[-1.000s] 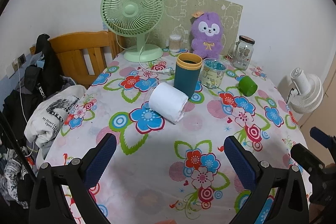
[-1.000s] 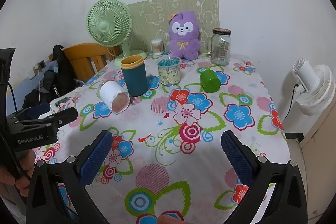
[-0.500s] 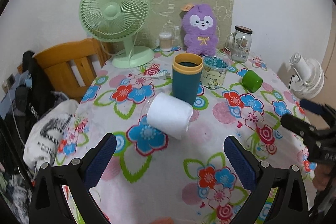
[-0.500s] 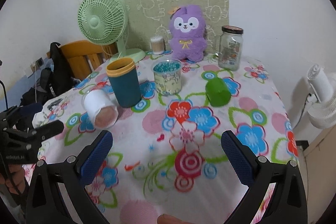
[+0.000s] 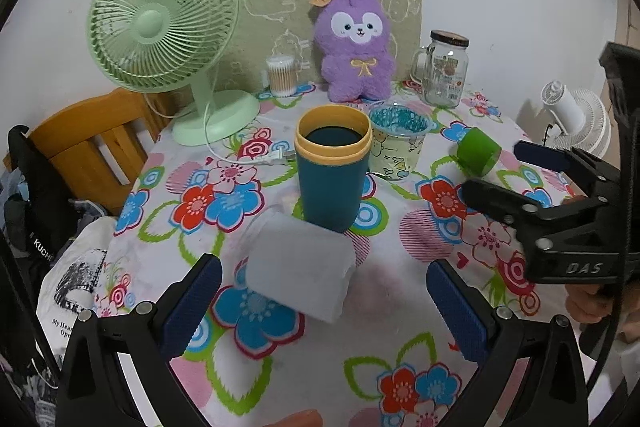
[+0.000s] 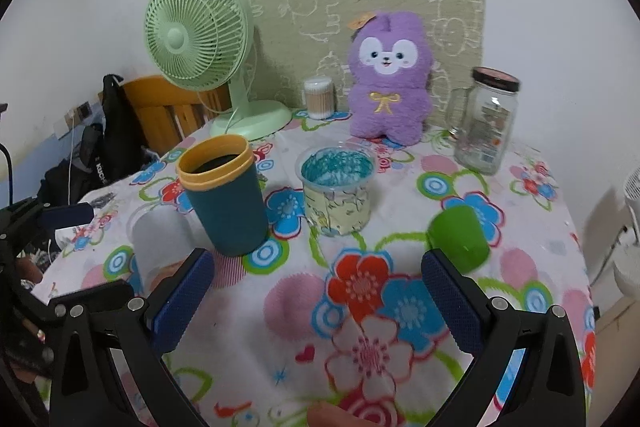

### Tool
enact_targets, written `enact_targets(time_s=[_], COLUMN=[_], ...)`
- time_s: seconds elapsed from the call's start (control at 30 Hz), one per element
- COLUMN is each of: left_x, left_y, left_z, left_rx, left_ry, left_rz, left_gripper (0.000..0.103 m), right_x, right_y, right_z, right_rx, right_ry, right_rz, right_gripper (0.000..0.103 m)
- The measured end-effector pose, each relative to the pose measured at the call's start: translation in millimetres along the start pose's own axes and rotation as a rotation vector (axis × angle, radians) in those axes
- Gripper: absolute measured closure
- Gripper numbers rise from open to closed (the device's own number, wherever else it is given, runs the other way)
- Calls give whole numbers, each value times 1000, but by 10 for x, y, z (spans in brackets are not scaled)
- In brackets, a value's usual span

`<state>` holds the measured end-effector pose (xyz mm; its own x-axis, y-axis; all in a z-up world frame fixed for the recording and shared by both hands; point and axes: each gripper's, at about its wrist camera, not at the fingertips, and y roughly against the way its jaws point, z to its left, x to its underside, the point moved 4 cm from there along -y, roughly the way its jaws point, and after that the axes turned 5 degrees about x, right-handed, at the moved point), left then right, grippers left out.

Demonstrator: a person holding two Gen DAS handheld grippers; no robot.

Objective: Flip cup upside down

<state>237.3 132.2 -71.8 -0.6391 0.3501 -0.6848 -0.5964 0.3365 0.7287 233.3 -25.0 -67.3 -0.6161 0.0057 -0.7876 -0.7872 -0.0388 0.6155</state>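
Above the flowered tablecloth, the left gripper hovers with jaws spread wide, empty, framing a white cup lying on its side just beside the upright teal cup. The right gripper, likewise spread and empty, hangs level near the green cup, also on its side. Four cups in all: the fourth, a clear cup, stands upright holding blue-green material. One lidded glass jar looks empty; two fans are in view.

The frosted cup lies partly hidden behind the right gripper's blue fingers, its outline blurred.
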Motion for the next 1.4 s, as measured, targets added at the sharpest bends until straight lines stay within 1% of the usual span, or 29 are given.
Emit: enact_targets(time_s=[0.13, 0.33, 0.5, 0.63, 0.7, 0.77, 0.83, 0.93, 0.97, 1.03, 1.07, 1.13, 1.17, 1.23, 1.4], left_x=[-50, -89, -115, -116, -113, -111, -119, -137, -147, -161, -168, -178, -177, -169, -149], left_y=[-153, -331, -404, -476, -493, -514, -550, -594, -607, -623, -627, -635, -638, -637, -563], left_z=[-25, -41, -72, -104, -139, -177, -204, -210, -210, -209, -207, -200, -199, -209, -243], left_rx=[-5, -25, -40, -53, -55, -56, -55, -72, -80, -80, -78, -80, -78, -74, -65], left_ry=[-5, -12, -29, -45, -61, -77, -86, -94, -98, -97, -95, -94, -92, -93, -96], left_rz=[19, 49, 58, 80, 81, 84, 91, 96, 96, 98, 98, 99, 100, 104, 97], left_gripper=[0, 0, 0, 0, 0, 0, 0, 0, 0, 0, 0, 0, 0, 0, 0], right_x=[-65, -142, -174, -192, -204, -222, -236, -253, -259, -271, -276, -279, -276, -275, -270], right_y=[-194, -482, -681, -789, -879, -929, -989, -1110, -1148, -1187, -1211, -1248, -1251, -1228, -1050], right_z=[7, -19, -36, -69, -117, -134, -142, -169, -180, -203, -213, -227, -227, -222, -252], right_rx=[-7, -51, -88, -104, -104, -118, -114, -122, -121, -124, -131, -132, -137, -135, -140], right_ry=[17, 32, 58, 74, 49, 31, 33, 19, 15, 7, 3, -4, -4, -1, -26], right_rz=[8, 25, 38, 37, 56, 51, 50, 70, 75, 74, 83, 98, 100, 96, 86], right_gripper=[0, 0, 0, 0, 0, 0, 0, 1, 2, 13, 16, 31, 34, 36, 37])
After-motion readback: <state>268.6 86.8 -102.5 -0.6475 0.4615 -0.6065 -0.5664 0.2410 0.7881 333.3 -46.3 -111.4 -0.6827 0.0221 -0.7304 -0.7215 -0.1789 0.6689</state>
